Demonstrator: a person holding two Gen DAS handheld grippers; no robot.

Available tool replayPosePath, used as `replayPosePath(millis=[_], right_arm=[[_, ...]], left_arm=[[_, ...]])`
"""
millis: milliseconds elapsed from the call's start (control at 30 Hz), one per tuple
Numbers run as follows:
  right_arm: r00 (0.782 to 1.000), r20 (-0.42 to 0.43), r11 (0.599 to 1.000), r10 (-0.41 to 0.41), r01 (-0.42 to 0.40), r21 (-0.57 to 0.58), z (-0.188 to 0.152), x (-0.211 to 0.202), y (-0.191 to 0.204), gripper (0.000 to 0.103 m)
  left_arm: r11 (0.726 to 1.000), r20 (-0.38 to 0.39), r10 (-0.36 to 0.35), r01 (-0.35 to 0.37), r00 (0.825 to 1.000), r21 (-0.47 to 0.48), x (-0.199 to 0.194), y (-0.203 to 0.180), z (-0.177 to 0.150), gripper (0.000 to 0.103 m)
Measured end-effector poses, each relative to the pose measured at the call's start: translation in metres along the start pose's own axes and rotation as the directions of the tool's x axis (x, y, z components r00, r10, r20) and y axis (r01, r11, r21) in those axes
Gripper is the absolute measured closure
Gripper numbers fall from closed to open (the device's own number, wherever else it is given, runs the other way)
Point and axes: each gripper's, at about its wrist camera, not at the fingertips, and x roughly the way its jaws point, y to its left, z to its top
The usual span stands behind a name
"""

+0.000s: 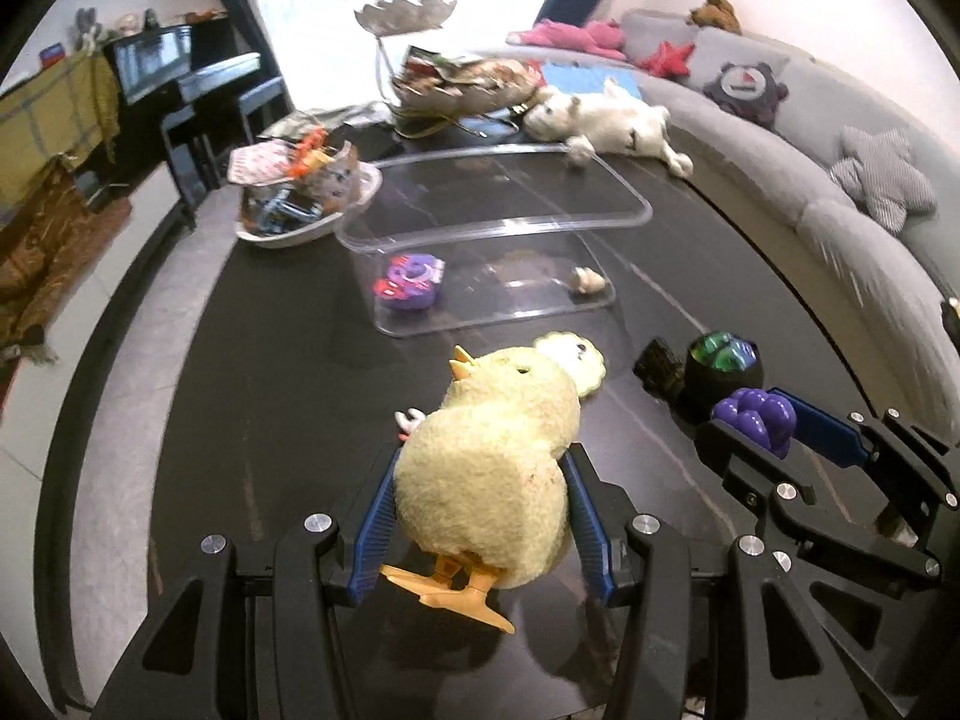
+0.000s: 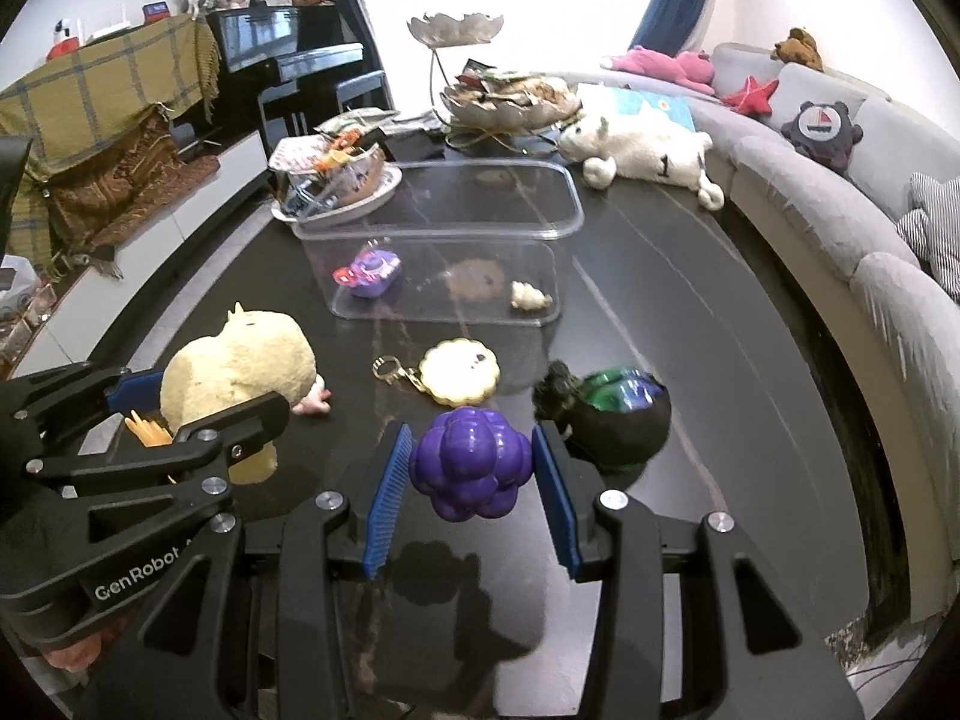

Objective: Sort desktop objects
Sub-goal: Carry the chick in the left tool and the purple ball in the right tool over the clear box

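Carrying two toys at once toward the clear bin [image 1: 636,204]: left gripper [image 1: 480,516] clamped on the plush chick [image 1: 492,468], right gripper [image 2: 474,480] clamped on the purple grape toy [image 2: 471,462], both lifted off the dark worktop [image 1: 288,396]. Best done by holding each squeeze steady, clearing the near wall of the bin, keeping the two grippers apart, then letting go low inside, beside the small purple toy [image 1: 408,282]. Worth avoiding: the yellow keychain [image 2: 459,375] and black pot [image 2: 618,420] below.
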Motion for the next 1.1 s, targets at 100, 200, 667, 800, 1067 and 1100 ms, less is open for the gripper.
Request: replayPosePath(millis=[100, 200, 667, 800, 1067, 1100], right_arm=[[1.000, 0.018, 1.000, 0.007, -0.007, -0.011, 0.008, -0.005, 0.007, 0.063], [0.999, 0.030, 1.000, 0.010, -0.009, -0.020, 0.015, -0.007, 0.011, 0.063], [0.997, 0.071, 0.999, 0.022, -0.019, -0.045, 0.044, -0.013, 0.019, 0.063], [0.997, 0.076, 0.998, 0.024, -0.020, -0.052, 0.053, -0.012, 0.020, 0.063], [0.995, 0.092, 0.998, 0.029, -0.024, -0.054, 0.071, -0.006, 0.017, 0.063], [0.995, 0.093, 0.998, 0.030, -0.025, -0.054, 0.073, -0.005, 0.017, 0.063]], left_arm=[[1.000, 0.015, 0.005, -0.005, 1.000, -0.016, -0.007, 0.007, 0.004, 0.054], [1.000, 0.020, 0.013, -0.013, 1.000, -0.023, -0.011, 0.012, 0.010, 0.055], [0.999, 0.054, 0.030, -0.028, 0.998, -0.035, -0.024, 0.023, 0.034, 0.055], [0.999, 0.056, 0.029, -0.026, 0.998, -0.042, -0.023, 0.025, 0.043, 0.055], [0.998, 0.063, 0.034, -0.030, 0.997, -0.053, -0.021, 0.027, 0.062, 0.055], [0.998, 0.063, 0.034, -0.031, 0.997, -0.053, -0.021, 0.027, 0.064, 0.055]])
